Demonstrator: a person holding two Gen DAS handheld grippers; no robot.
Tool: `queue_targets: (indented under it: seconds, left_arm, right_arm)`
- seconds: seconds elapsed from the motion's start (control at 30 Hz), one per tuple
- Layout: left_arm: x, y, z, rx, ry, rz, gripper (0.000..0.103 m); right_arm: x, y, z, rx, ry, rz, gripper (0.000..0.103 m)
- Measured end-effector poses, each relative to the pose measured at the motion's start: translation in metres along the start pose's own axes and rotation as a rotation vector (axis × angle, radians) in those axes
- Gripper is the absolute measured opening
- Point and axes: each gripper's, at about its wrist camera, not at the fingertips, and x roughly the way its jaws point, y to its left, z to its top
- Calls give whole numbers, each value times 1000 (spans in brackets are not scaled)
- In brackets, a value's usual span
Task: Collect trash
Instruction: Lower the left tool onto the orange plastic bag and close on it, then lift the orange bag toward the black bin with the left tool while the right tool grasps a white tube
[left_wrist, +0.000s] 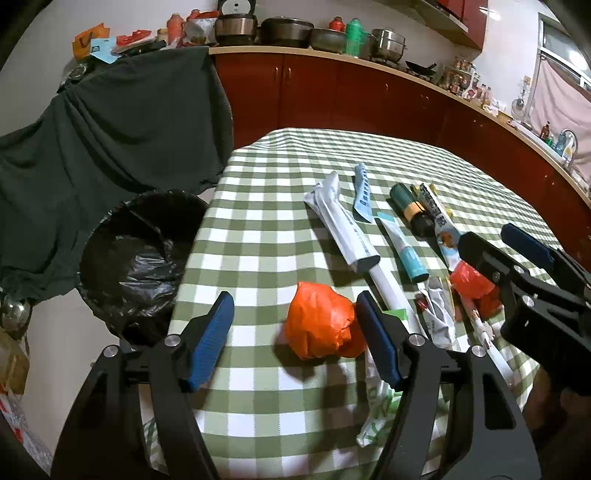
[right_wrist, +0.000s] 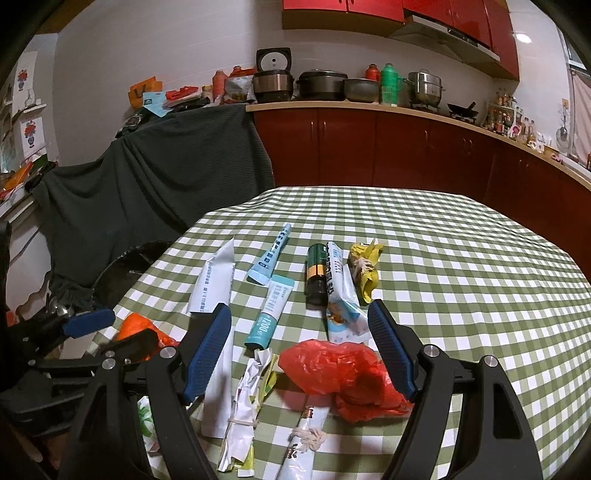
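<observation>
Flanking orange wad (left_wrist: 319, 320), left tool (left_wrist: 295, 328) parted (pad perhaps touching)

The left gripper (left_wrist: 295, 314), a black two-finger frame with ribbed blue pads, pointed steeply downward with its jaws standing well apart. Its right pad (left_wrist: 376, 339) lay just beside an object between the jaws; whether it touched could not be told. The left pad (left_wrist: 210, 339) stood clear of it. The right gripper (right_wrist: 300, 325), of the same black frame and blue pads, also angled downward with jaws spread wide, neither pad pressing on anything. In the left wrist view the right gripper appeared at the right edge.
</observation>
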Motion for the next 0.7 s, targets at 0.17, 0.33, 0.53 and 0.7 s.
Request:
queue_targets:
  seconds: [0.17,0.33,0.53,0.7]
  left_arm:
    - [-1,-7,-1,23,-2,-72,38]
    - [-3,-10,-3,38,-8,-95,30]
    - [-16,0,1,21,-49,-48,30]
    - [-30,18,10,3,-99,70,30]
  right_arm:
    - [0,1,-1,-1,0,4,74]
    - [0,4,-1,-5,0,7,74]
    - [2,13,2,-19,1,19,74]
    - [6,28,7,-43,-1,42,74]
